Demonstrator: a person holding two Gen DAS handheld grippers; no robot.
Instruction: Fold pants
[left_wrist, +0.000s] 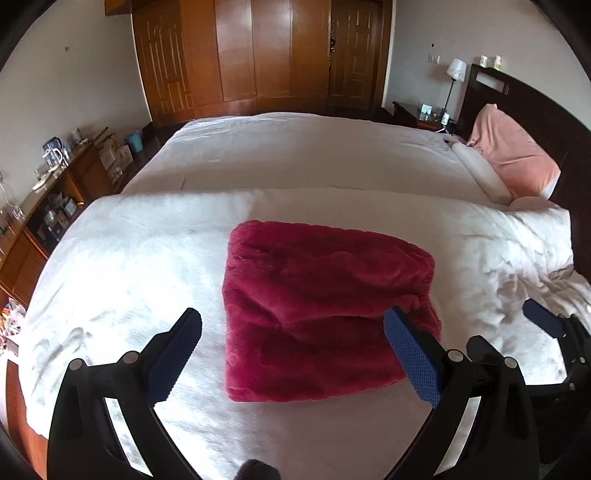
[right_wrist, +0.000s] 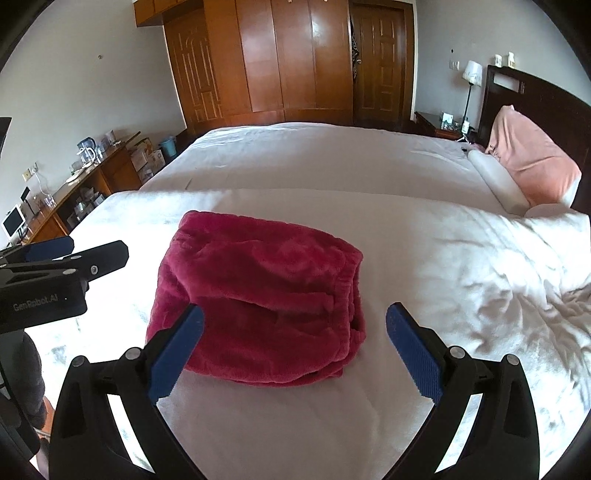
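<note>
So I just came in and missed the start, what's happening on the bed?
A person is folding pants with two handheld grippers. The red fleece pants already lie folded into a compact bundle on the white bed. The left gripper and right gripper are both open, empty, near the bundle.

Folded pants on the near part of the bed, pillow far right against the headboard, wardrobe behind the bed, sideboard along the left wall
</note>
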